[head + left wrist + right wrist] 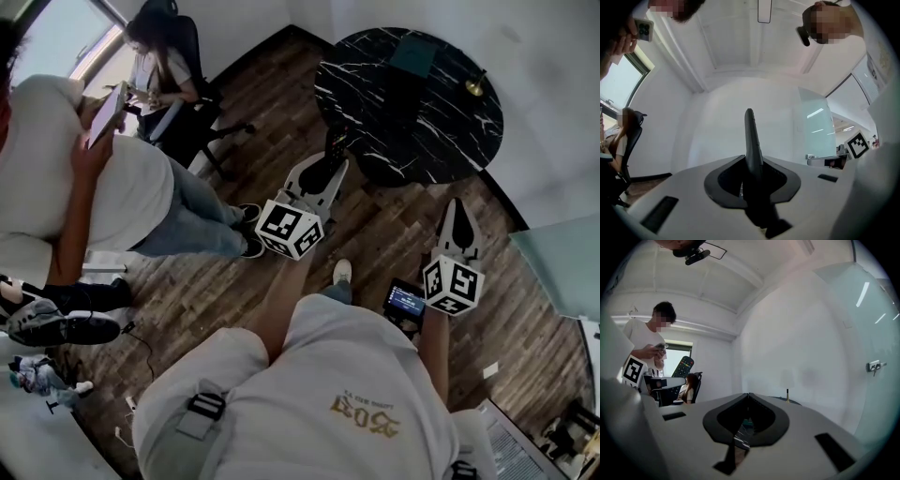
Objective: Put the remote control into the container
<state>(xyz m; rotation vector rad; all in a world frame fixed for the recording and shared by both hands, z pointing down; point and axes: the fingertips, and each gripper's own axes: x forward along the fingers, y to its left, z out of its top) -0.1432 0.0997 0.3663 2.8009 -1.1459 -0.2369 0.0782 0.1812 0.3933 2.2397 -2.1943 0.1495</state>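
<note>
In the head view, the black remote control (335, 145) stands upright in my left gripper (325, 173), which is shut on its lower end just short of the round black marble table (441, 141). A teal container (412, 52) sits on the far side of that table. The left gripper view shows the remote (749, 131) edge-on, rising from between the closed jaws of the left gripper (751, 164). My right gripper (457, 211) hangs over the wooden floor to the right of the table's near edge. Its jaws are shut on nothing, the right gripper's (748, 394) tips meeting. The remote (683, 366) also shows in the right gripper view.
A small brass object (476, 86) stands on the table's right side. A person (84, 187) stands at the left holding a device, and another sits in an office chair (187, 103) behind. A pale glass surface (562, 262) lies at the right.
</note>
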